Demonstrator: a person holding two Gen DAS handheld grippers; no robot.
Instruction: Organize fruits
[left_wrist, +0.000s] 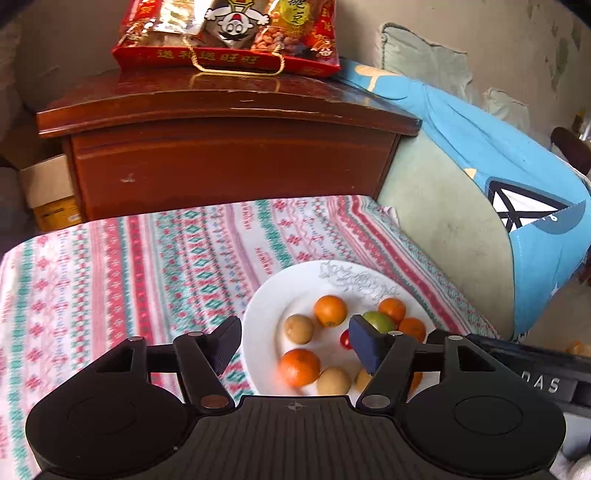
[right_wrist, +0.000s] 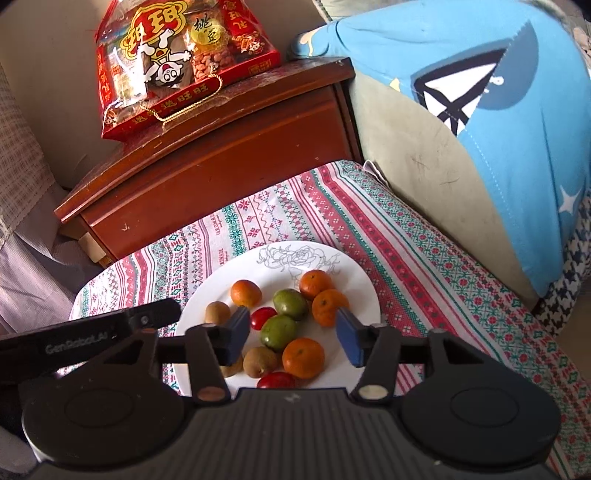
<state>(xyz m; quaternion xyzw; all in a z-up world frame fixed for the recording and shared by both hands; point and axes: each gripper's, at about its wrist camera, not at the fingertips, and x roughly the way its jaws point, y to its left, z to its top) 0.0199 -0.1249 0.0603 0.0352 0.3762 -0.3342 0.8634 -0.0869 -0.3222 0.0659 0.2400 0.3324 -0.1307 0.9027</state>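
OK, both grippers are hovering over the white plate (right_wrist: 354, 273), nothing being held. Right gripper (right_wrist: 291, 334) is sitting w/ jaws spread wide, straddling the lower green fruit (right_wrist: 279, 332); a small red fruit (right_wrist: 261, 318) is lying just beside the left pad at 10 o'clock of that green one, and an orange (right_wrist: 303, 358) is touching or nearly touching it at 5 o'clock. Left gripper (left_wrist: 295, 343) is also spread open, pointing at the plate's left half in the left wrist view, where an orange (left_wrist: 300, 367) and a brown fruit (left_wrist: 299, 328) are lying between its fingers. All fruit is on the plate, mixed: oranges, 2 green, brown ones, 2 red. My read: step in hand is picking one fruit to group by kind. To do it well, I'd be dropping straight down on the green one, keeping pads clear of the red neighbour, closing gently since round fruit is prone to rolling and bumping others off the pile. Plate is resting on a striped cloth (right_wrist: 424, 251), soft underneath probably, so it may be tilting under pressure. Around: wooden nightstand (right_wrist: 221, 162) at 12 o'clock w/ a red snack bag (right_wrist: 177, 62) on top, blue cushion (right_wrist: 498, 110) at 2 o'clock; both well apart from the plate, not blocking. Main obstruction is the other gripper's body crowding the plate's left rim at 9 o'clock.
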